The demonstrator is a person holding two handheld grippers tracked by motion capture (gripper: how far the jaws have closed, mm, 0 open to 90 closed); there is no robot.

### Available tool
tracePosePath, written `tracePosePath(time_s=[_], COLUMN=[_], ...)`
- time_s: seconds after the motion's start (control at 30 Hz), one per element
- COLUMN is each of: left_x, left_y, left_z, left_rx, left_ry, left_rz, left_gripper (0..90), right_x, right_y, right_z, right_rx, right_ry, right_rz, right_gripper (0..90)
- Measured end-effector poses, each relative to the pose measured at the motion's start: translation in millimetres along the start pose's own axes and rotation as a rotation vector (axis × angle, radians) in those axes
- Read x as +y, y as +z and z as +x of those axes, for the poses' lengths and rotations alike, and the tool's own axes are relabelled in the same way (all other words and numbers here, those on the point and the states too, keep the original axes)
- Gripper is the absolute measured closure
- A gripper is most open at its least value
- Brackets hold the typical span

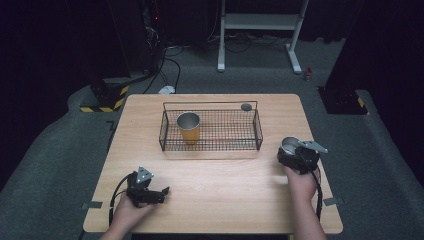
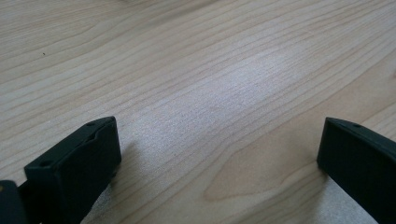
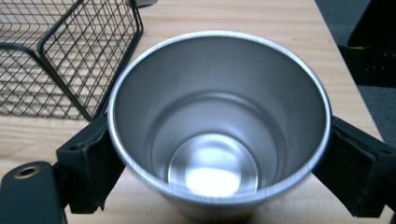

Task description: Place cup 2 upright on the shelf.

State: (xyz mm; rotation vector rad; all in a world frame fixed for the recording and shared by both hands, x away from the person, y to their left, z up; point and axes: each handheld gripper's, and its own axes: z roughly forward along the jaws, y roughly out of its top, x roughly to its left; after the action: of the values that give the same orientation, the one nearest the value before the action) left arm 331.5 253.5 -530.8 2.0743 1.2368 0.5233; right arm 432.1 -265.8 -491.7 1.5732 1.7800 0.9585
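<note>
a wooden table [image 1: 215, 200] stood on grey carpet [image 1: 50, 165]. a black wire basket [image 1: 210, 146] sat toward its far side, with an orange cup [image 1: 189, 127] with a metal rim upright in the left part. a small dark disc [image 1: 246, 107] lay just behind the basket. a white frame [image 1: 260, 22] stood beyond, near cables [image 1: 167, 65].

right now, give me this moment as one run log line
right gripper: shut on empty steel cup, beside black wire basket | left gripper: open, low over wooden table | orange cup: upright in basket
</note>
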Motion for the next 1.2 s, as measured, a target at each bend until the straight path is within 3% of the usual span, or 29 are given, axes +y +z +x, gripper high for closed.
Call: tracePosePath(time_s=[0.33,0.63,1.2], left_x=[-0.3,0.1,-0.2], left_y=[-0.3,0.2,-0.2], left_z=[-0.4,0.1,0.1], left_rx=[0.001,-0.003,-0.002], left_ry=[-0.005,0.000,0.002], left_rz=[0.000,-0.001,0.000], left_gripper=[0.0,0.0,0.1], right_x=[4.5,1.5,1.3], right_y=[-0.7,-18.6,-38.8], right_z=[2.5,19.4,36.6], right_rx=[-0.004,0.048,0.106], right_ry=[-0.009,-0.063,-0.093], right_rz=[-0.006,-0.052,-0.124], right_gripper=[15.7,18.3,18.8])
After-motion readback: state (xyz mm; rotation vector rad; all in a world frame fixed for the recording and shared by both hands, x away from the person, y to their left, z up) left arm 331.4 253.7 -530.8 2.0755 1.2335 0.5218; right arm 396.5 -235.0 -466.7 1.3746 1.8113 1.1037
